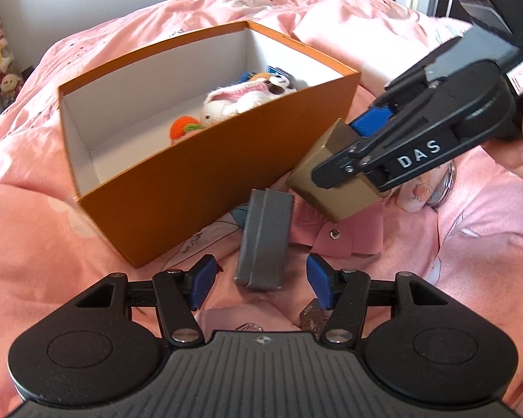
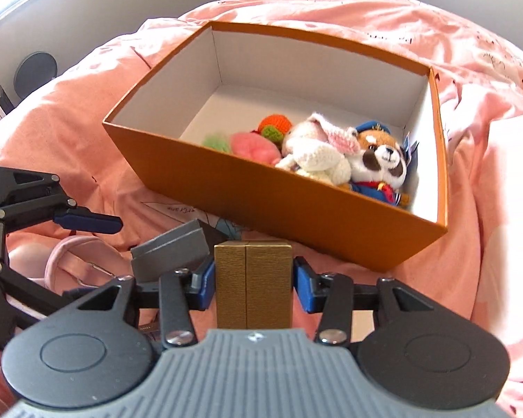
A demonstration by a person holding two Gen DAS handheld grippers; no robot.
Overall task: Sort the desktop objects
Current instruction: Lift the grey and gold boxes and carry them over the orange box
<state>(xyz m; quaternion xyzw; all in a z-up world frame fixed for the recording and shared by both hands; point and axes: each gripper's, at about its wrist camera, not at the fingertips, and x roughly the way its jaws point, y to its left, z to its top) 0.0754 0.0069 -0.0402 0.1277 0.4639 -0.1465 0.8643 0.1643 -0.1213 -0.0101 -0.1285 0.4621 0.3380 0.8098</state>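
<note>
Right wrist view: the right tongs point(image 2: 251, 280) are squeezing the gold box point(image 2: 252, 287) by its two sides so it cannot slip, tipping toward the orange box point(image 2: 247, 188) just ahead, where the soft toys point(image 2: 334, 155) are lying. The left tongs point(image 1: 258, 280) are hanging open around the gray box point(image 1: 263, 240) on the bed point(image 1: 24, 216), likely getting ready to grab it.

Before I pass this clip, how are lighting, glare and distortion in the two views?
Left wrist view: bright daylight, strong fisheye bowing of the orange box, the right gripper and its gold box sharp. Right wrist view: pink bedding washed out at right, toys sharp, left gripper slightly soft at the edge.
</note>
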